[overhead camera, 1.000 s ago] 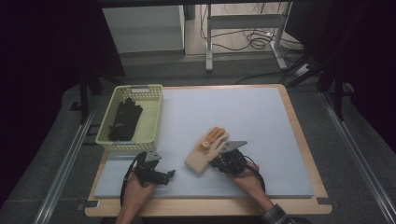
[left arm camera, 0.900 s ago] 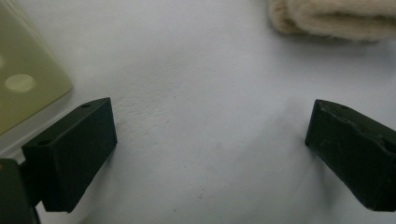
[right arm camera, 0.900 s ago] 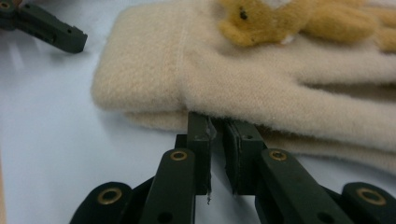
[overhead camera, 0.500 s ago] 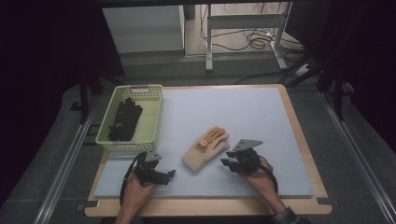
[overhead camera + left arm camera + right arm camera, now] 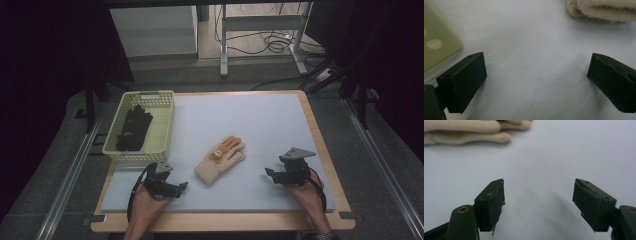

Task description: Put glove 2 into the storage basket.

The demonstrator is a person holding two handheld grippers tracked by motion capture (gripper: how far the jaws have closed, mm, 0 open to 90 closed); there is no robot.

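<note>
Looking down on the pale blue tabletop [image 5: 260, 125], I take the cream glove [image 5: 220, 161] as my landmark: it lies flat near the middle of the board, cuff toward me, fingers pointing away and to the right, with an orange patch on its palm. Left of the glove and farther back, the yellow-green basket [image 5: 162, 122] stands at the tabletop's left edge, a dark pair of gloves [image 5: 134, 128] heaped inside it. Nearer me and to the left of the cream glove, my left tongs [image 5: 183, 186] hover low over the board, just beside the cuff but not touching it; in the left gripper view the left tongs [image 5: 536, 82] stand wide with only bare surface between the jaws, the cuff of the cream glove [image 5: 604, 10] at the top right and a corner of the basket [image 5: 439, 42] at the left edge. To the right of the glove and well apart from it, my right tongs [image 5: 269, 174] point back toward it. In the right gripper view the right tongs [image 5: 539, 202] are wide, the jaws having just been opening, nothing between them, and the fingers of the cream glove [image 5: 461, 131] lie across the top left, clear of both jaws.
</note>
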